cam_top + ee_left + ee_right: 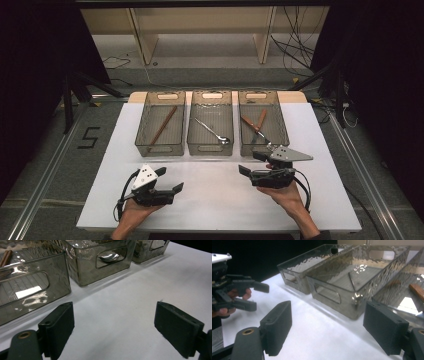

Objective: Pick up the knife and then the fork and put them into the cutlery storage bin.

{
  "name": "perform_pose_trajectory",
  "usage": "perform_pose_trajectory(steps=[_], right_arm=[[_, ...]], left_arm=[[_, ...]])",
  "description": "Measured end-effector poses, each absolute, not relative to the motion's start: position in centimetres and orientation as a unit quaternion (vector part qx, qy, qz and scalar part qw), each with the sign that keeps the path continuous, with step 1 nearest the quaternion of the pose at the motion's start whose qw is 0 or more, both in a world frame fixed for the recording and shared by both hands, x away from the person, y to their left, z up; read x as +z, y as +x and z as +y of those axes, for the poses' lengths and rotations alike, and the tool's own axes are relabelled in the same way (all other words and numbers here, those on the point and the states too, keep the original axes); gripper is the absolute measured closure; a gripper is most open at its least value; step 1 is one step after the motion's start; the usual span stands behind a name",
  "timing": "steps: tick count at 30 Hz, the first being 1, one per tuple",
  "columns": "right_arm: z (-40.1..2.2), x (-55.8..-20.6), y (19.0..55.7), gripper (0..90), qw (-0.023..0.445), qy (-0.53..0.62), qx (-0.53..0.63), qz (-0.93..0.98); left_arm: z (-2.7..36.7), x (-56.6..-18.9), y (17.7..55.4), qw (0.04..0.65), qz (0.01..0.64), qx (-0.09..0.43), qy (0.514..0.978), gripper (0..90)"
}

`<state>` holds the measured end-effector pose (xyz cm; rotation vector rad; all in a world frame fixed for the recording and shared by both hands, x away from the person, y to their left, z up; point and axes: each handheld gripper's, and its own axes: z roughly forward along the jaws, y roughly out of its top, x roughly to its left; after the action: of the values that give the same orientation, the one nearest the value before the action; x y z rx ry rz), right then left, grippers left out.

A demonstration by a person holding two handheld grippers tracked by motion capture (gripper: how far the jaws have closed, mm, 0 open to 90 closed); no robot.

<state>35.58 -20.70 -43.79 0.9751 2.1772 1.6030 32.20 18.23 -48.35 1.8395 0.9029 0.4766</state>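
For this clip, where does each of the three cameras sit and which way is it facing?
High view: above the person's side, looking forward and down on the white table; both forearms, left gripper and right gripper show.
Left gripper view: rides the left gripper, low over the table, facing the bins; its open jaws show.
Right gripper view: rides the right gripper, looking leftward past the bins; its open jaws show.
Shared: the gripper views both show the middle bin with the spoon.
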Motion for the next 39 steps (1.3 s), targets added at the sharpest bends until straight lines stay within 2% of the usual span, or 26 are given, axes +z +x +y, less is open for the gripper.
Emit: perform_pose_trajectory(steps=[23,39], right_arm=[[-23.5,-46.5,31.1,20.4,0.161,0.359,0.555,0.733],[-23.9,-46.6,30.9,21.1,0.172,0.365,0.561,0.723]], left_arm=[[18.5,-48.2,32.2,0.511,0.37,0.182,0.755,16.2],[18.4,-48.2,32.1,0.51,0.365,0.184,0.756,16.2]])
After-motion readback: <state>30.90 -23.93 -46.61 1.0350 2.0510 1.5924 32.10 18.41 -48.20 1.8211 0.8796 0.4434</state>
